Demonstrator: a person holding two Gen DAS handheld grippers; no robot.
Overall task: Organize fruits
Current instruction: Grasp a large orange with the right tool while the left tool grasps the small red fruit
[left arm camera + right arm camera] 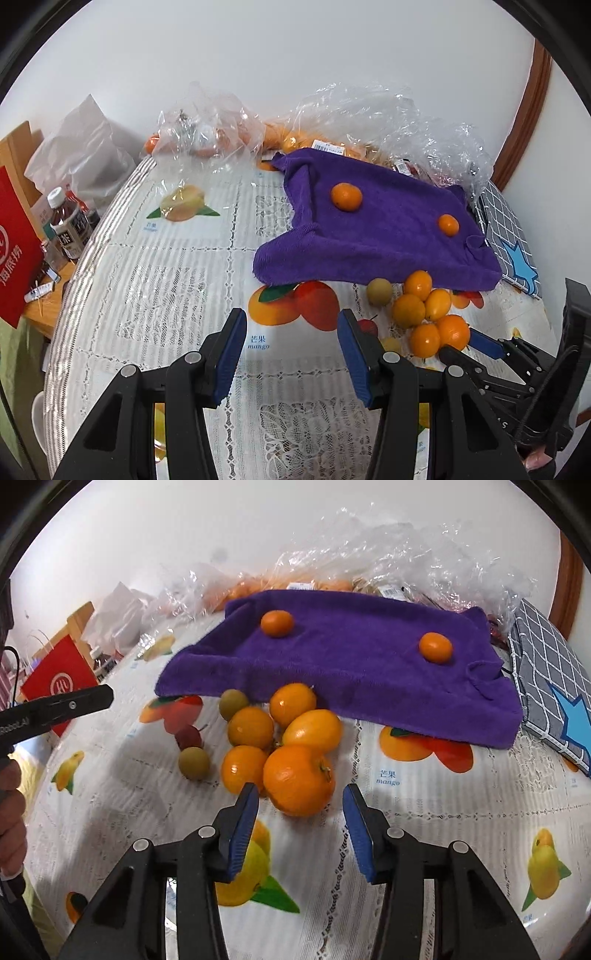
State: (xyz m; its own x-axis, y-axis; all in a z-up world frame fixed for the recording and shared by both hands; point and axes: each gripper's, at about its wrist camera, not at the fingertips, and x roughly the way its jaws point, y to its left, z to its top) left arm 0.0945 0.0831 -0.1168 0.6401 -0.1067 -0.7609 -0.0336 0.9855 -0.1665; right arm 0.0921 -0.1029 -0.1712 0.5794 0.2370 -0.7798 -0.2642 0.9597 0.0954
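Observation:
A purple towel (362,664) lies on the table with two small oranges on it, one at the left (277,623) and one at the right (436,648). In front of it sits a cluster of oranges (284,738) and two greenish-brown round fruits (194,763). My right gripper (300,805) is open, its jaws on either side of the nearest, largest orange (298,780). My left gripper (291,328) is open and empty above the tablecloth, left of the cluster (424,314). The towel (384,221) and my right gripper (461,347) also show in the left wrist view.
Clear plastic bags (369,118) holding more oranges lie behind the towel by the wall. A grey checked cloth (554,686) with a blue star lies right of the towel. A red bag (14,243) and bottles (70,221) stand off the table's left edge.

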